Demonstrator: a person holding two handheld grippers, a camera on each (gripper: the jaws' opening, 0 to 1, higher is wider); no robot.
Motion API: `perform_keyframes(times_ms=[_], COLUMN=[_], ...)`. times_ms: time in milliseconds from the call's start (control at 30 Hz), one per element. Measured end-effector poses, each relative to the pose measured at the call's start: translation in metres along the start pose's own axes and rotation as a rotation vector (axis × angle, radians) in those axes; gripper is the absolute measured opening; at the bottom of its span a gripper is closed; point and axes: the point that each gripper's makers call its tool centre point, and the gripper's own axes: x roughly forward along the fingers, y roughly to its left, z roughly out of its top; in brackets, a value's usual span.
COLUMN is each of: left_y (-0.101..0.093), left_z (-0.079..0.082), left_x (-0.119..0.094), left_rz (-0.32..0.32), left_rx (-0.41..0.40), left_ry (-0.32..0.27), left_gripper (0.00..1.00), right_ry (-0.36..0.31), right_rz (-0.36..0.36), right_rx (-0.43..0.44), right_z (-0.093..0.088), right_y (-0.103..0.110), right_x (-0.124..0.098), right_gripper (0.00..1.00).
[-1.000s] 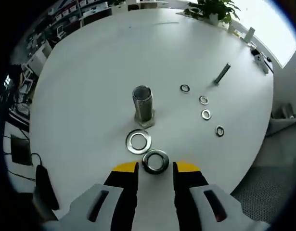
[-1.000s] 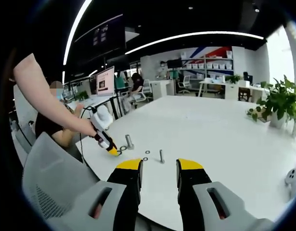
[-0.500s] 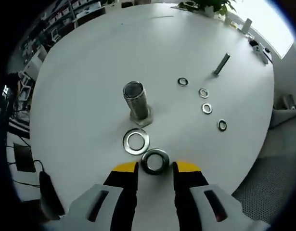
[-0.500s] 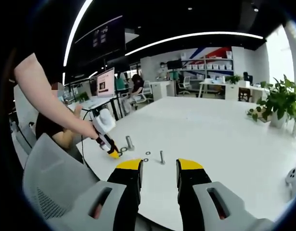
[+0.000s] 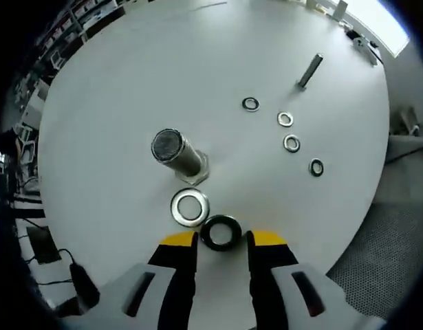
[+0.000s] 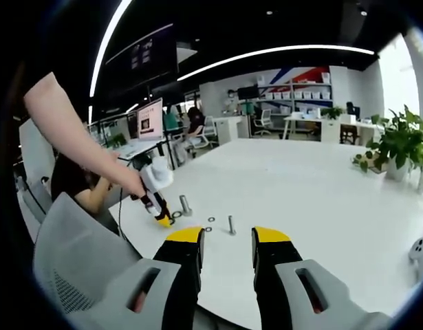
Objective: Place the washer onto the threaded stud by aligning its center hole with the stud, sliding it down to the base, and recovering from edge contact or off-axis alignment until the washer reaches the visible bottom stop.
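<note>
In the left gripper view a large threaded stud [image 5: 175, 152] stands upright on its hex base on the white table [image 5: 128, 82]. A light steel washer [image 5: 190, 207] lies flat just in front of the base. A darker washer [image 5: 220, 232] lies flat on the table between the yellow tips of my left gripper [image 5: 223, 240], which is open around it. My right gripper [image 6: 228, 240] is open and holds nothing, hovering off the table's near edge. From there the left gripper [image 6: 159, 210] appears beside the stud [image 6: 185, 203], held by a person's hand.
Several small washers [image 5: 291, 143] lie in a row to the right of the stud, with a thin bolt [image 5: 309, 70] beyond them. A grey chair [image 6: 73, 275] stands at the table's near edge. A potted plant [image 6: 397, 148] sits far right. Desks and people fill the office behind.
The left view has tipped further over the table, so the stud now shows almost from above. The dark washer stays between the open tips. The right gripper has held still.
</note>
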Motion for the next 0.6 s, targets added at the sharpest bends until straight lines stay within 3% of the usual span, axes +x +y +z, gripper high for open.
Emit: perform_keyframes(times_ms=[133,600], left_y=[-0.002,-0.0021], left_z=[-0.0001,-0.0018], left_x=[-0.0009,-0.0007], left_rz=[0.002,0.001], left_rx=[0.02,0.013], left_ry=[0.027,0.005], left_gripper=[0.28,0.27], right_ry=[0.001,0.003], right_rz=[-0.002,-0.002], right_rx=[0.004,0.005], right_z=[-0.0001,-0.0007], right_y=[-0.0008,-0.001], right_x=[0.0,0.0003], right_gripper=[0.3,0.3])
